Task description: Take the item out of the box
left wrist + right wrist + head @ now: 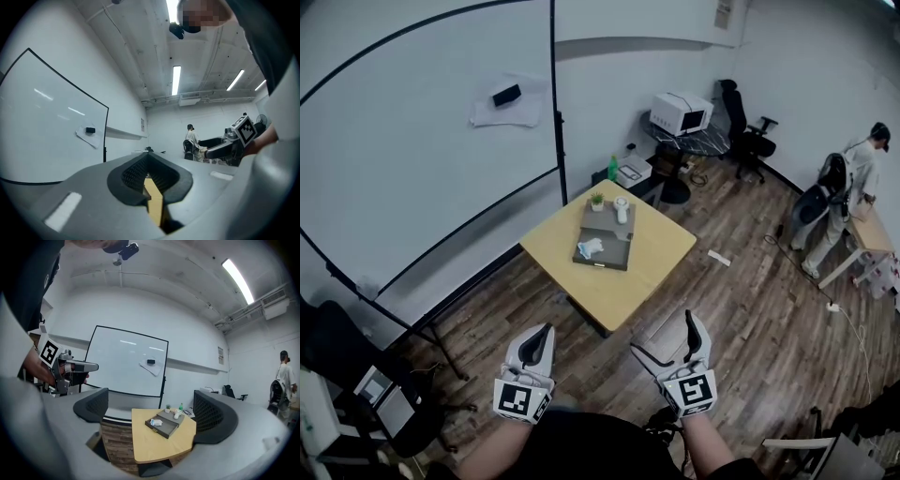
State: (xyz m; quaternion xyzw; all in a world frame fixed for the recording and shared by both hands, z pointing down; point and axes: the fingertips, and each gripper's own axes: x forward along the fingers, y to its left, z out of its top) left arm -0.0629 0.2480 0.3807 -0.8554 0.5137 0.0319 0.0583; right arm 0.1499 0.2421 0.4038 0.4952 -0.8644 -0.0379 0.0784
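A large whiteboard (422, 141) on a black stand fills the left of the head view, above a dark wood-plank floor (750, 281). Out in front stands 1 light wooden table (652, 258), well apart from both grippers. At the far right a person (853, 202) leans over another desk, and against the back wall are a black office chair (750, 131) and a white microwave (682, 112).

The 2 grippers are held low in front of the person's body. The left gripper (546, 330) has its jaws together, with nothing between them. The right gripper (667, 336) has its jaws spread wide and empty; its own view frames the distant table between them.

On the table lies a low grey box (617, 258) with its open part toward the person. The item (590, 247), a small crumpled white and pale-blue thing, lies inside that open part. On the box's far, closed part stand 1 white cup (622, 210) and 1 small potted plant (597, 200), near each other.
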